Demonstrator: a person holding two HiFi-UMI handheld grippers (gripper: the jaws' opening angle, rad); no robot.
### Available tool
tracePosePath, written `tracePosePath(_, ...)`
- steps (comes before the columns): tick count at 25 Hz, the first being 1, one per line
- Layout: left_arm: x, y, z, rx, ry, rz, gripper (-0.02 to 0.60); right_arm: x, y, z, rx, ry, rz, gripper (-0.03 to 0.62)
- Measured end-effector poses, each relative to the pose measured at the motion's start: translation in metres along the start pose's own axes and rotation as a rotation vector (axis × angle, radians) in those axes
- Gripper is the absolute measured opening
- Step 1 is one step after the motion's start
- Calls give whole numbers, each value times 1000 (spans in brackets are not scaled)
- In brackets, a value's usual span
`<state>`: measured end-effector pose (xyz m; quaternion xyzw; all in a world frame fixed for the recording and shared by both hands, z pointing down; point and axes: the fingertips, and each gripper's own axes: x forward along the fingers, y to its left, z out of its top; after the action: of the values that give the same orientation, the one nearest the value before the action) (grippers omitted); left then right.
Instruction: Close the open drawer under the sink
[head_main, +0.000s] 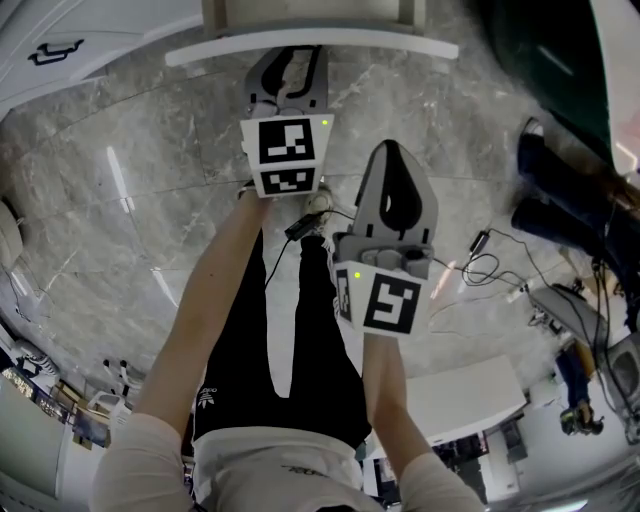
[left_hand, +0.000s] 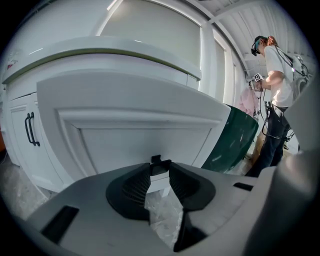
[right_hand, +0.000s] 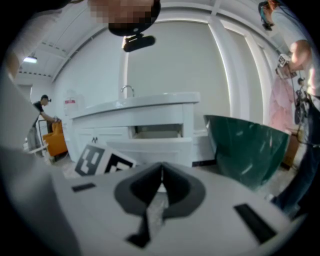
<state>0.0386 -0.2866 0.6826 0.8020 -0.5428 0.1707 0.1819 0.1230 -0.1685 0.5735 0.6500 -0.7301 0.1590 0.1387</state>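
Note:
The white drawer front (left_hand: 130, 135) stands pulled out from the vanity under the sink counter (right_hand: 135, 107); the right gripper view shows it as an open drawer (right_hand: 155, 147). In the head view its top edge (head_main: 400, 42) crosses the upper frame. My left gripper (left_hand: 160, 172) is right up against the front, its tips closed from both sides on the small black drawer handle (left_hand: 160, 164). The head view shows the left gripper (head_main: 290, 70) reaching that edge. My right gripper (right_hand: 161, 172) hangs back, lower and to the right (head_main: 392, 150), jaws shut and empty.
A dark green tub (left_hand: 235, 140) stands right of the vanity (right_hand: 245, 145). A cabinet door with a black handle (left_hand: 31, 129) is to the left. A person (left_hand: 277, 85) stands at the far right. Cables (head_main: 490, 265) lie on the marble floor.

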Motion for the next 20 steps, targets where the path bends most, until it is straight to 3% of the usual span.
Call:
tracePosePath(8, -13, -6, 25, 111, -50, -46, 132, -3, 1, 11, -2, 4, 4, 29)
tracePosePath(12, -15, -8, 28, 148, -32, -62, 130, -2, 6, 16, 2, 0, 2, 29)
tracePosePath(20, -7, -7, 32, 2, 11, -7, 132, 9, 9, 19, 19, -5, 7, 29)
